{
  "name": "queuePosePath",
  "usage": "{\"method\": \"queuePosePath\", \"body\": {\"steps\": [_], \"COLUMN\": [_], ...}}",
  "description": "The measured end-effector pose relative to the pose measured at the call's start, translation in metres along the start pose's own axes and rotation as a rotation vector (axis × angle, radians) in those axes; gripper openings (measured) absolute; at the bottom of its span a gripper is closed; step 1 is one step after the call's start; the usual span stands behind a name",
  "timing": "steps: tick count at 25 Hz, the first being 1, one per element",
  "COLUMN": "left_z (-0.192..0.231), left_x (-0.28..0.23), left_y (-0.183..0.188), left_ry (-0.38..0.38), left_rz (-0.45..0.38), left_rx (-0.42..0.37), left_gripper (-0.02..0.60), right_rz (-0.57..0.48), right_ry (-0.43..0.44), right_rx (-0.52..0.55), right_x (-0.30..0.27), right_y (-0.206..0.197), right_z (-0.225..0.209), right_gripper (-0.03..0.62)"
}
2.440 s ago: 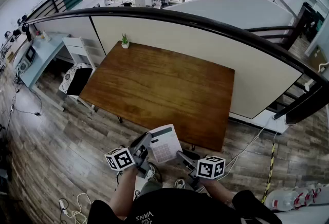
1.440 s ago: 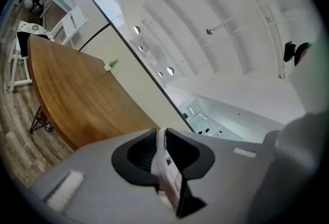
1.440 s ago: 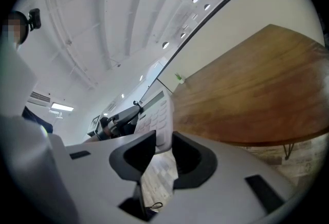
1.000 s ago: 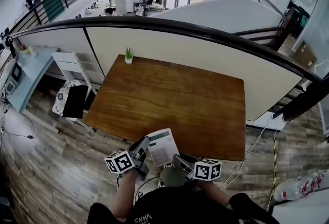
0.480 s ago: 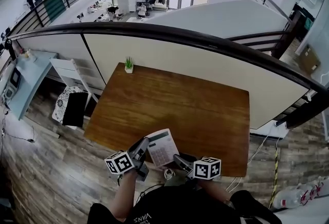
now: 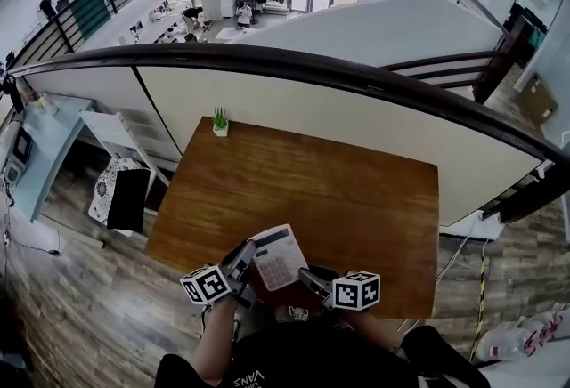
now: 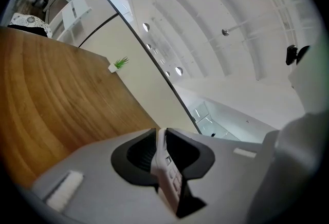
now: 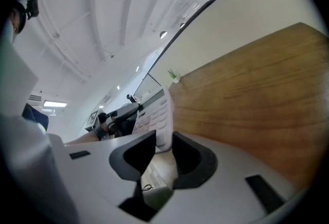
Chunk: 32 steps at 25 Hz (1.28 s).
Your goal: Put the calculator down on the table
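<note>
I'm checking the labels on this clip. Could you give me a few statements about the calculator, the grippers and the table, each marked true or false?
1. The white rectangular calculator is gripped by both the left gripper and the right gripper. True.
2. The small green potted plant stands right beside the calculator. False: it stands at the far left corner of the brown wooden table, well away from the calculator.
3. The left gripper's jaws stand wide apart with nothing between them. False: they are closed on the calculator's edge.
4. The calculator is held by the table's near edge, close to the person. True.
</note>
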<state>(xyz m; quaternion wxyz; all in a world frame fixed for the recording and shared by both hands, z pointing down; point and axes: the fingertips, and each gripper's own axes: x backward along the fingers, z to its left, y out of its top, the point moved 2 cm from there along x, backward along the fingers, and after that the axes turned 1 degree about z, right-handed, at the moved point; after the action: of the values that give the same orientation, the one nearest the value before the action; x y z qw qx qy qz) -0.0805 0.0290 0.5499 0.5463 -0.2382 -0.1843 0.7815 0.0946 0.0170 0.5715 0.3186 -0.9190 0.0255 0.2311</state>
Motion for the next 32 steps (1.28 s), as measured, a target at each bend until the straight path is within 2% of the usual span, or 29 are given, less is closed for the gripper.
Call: {"method": "queuePosePath", "body": {"steps": [7,18,26,32], "left_z": [0.029,0.065,0.075,0.081], "left_x": [-0.018,-0.031,-0.076,-0.116], "left_y": [0.031,0.104,0.124,0.135], "left_ry": [-0.041,-0.177,-0.234,-0.237], "left_rz": [0.116,0.320,0.367,0.379], "left_rx": [-0.016,-0.121,-0.127,-0.135], "left_gripper": [0.060,0.060,0.060,0.060], "right_rz": [-0.048,-0.224,-0.289,-0.293], "right_ry": [-0.086,-0.203,-0.283,-0.305], "right_rx": [-0.058,-0.162,-0.179,-0.183], "right_x": [-0.038,-0.114,-0.129,-0.136], "right_y": [0.006,0.016,0.047,0.075], "right_z": [0.003,0.038,0.023,0.000], "right_gripper": [0.109,0.109,0.109,0.109]}}
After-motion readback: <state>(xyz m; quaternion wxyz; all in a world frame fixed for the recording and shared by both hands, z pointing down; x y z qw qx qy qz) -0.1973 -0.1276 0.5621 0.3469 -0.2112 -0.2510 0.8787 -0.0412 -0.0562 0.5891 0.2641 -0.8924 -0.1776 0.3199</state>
